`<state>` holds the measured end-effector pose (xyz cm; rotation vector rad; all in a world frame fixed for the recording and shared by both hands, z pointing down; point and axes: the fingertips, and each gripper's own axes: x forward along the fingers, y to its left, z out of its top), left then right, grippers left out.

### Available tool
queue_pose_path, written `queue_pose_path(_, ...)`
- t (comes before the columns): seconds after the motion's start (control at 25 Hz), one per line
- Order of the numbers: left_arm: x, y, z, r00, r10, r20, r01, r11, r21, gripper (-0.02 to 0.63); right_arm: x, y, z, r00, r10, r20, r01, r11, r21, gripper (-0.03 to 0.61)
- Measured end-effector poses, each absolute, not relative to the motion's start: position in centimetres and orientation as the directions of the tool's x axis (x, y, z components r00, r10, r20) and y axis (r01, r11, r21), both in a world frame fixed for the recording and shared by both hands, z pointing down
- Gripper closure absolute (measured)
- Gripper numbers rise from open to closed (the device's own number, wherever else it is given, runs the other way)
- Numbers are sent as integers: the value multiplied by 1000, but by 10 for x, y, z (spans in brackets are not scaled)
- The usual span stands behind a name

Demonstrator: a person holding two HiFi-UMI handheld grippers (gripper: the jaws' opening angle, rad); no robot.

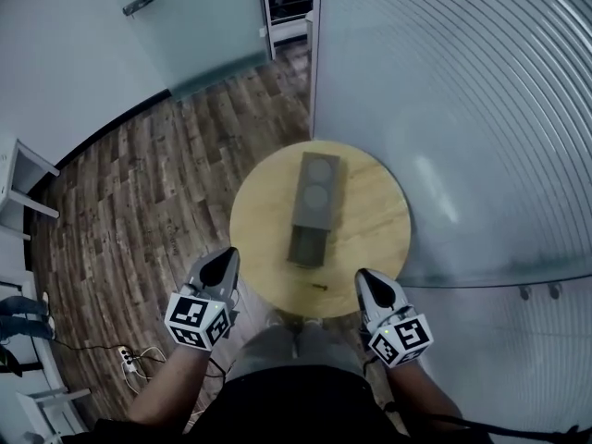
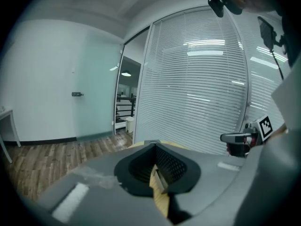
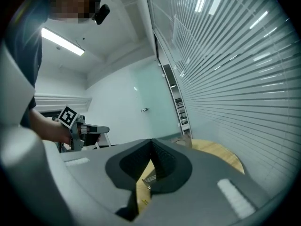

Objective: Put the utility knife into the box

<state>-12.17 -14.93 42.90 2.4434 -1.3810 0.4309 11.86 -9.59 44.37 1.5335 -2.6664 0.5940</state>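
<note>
Both found closed and empty: left gripper (image 1: 228, 255), right gripper (image 1: 363, 276), held at the table's (image 1: 375, 239) near edge. A small dark sliver, taken to be the utility knife (image 1: 319, 288) but too small to confirm, lies between them. It is nearer the right, long axis crosswise. The box (image 1: 316, 192) sits just beyond.

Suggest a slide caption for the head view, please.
With jaws shut, the left gripper and right gripper hover at the near edge of a round wooden table bearing a long dark box.
</note>
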Motion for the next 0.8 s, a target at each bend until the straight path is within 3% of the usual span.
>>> queue_pose_path(0.28, -126, -160, 448, 557, -704, 440, -818, -557, 144, 609, 107, -93, 469, -475, -841, 259, -860, 382, -338, 572)
queue_pose_path(0.8, -131, -184, 547, 559, -669, 490, -816, -549, 181, 609, 83, -96, 585, -503, -773, 386, -862, 417, -290, 572)
